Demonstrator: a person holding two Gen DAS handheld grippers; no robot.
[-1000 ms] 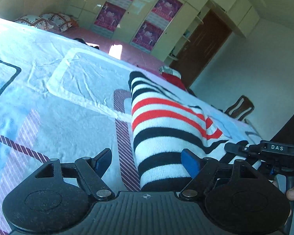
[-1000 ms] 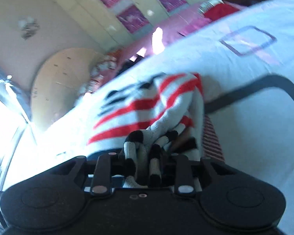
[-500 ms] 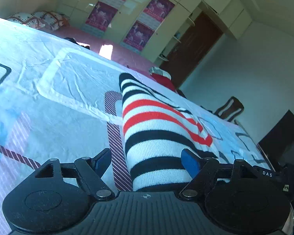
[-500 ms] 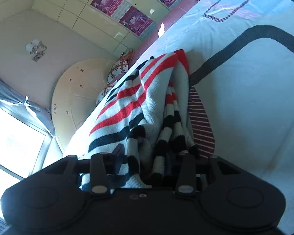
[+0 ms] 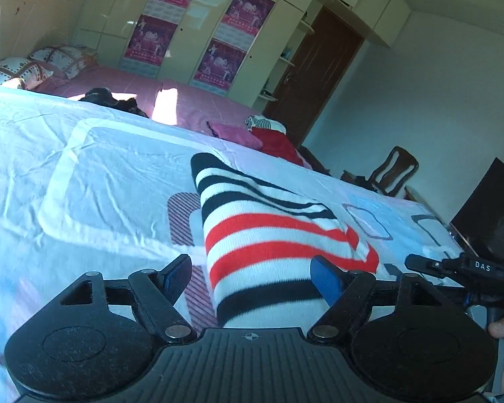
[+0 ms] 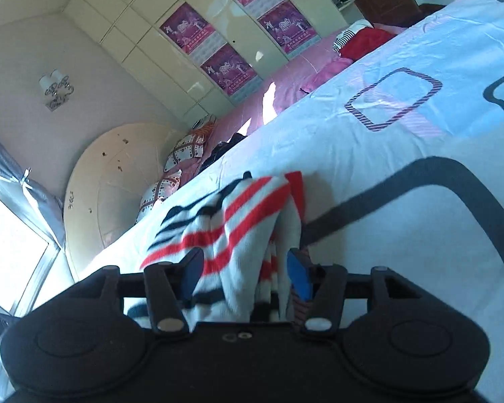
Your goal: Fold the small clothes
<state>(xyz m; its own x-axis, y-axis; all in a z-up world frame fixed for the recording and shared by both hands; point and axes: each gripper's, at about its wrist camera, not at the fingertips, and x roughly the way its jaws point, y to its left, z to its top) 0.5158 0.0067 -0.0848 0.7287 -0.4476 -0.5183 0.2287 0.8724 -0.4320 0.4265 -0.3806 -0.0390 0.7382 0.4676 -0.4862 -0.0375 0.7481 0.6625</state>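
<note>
A folded sweater (image 5: 279, 241) with white, black and red stripes lies on the pale blue bedsheet (image 5: 111, 174). My left gripper (image 5: 250, 273) is open and low over the sheet. The sweater's near end lies between its blue pads (image 5: 322, 277) without being pressed. In the right wrist view the same sweater (image 6: 232, 215) shows its stacked folded edges. My right gripper (image 6: 245, 272) is at those edges and its jaws are opening. Cloth is between the pads (image 6: 299, 275), but they do not clamp it.
Behind the sheet is a pink bed (image 5: 124, 84) with patterned pillows (image 5: 60, 57), dark clothes (image 5: 111, 100) and a red and striped pile (image 5: 272, 134). A wardrobe with posters (image 5: 218, 60), a brown door (image 5: 319, 74), a chair (image 5: 393, 171) and a dark screen (image 5: 490, 208) stand beyond.
The right gripper's jaws have spread from a tight pinch on the sweater's folded edge, and the cloth has dropped free. Both grippers have shifted sideways a little; the sweater now lies flatter.
</note>
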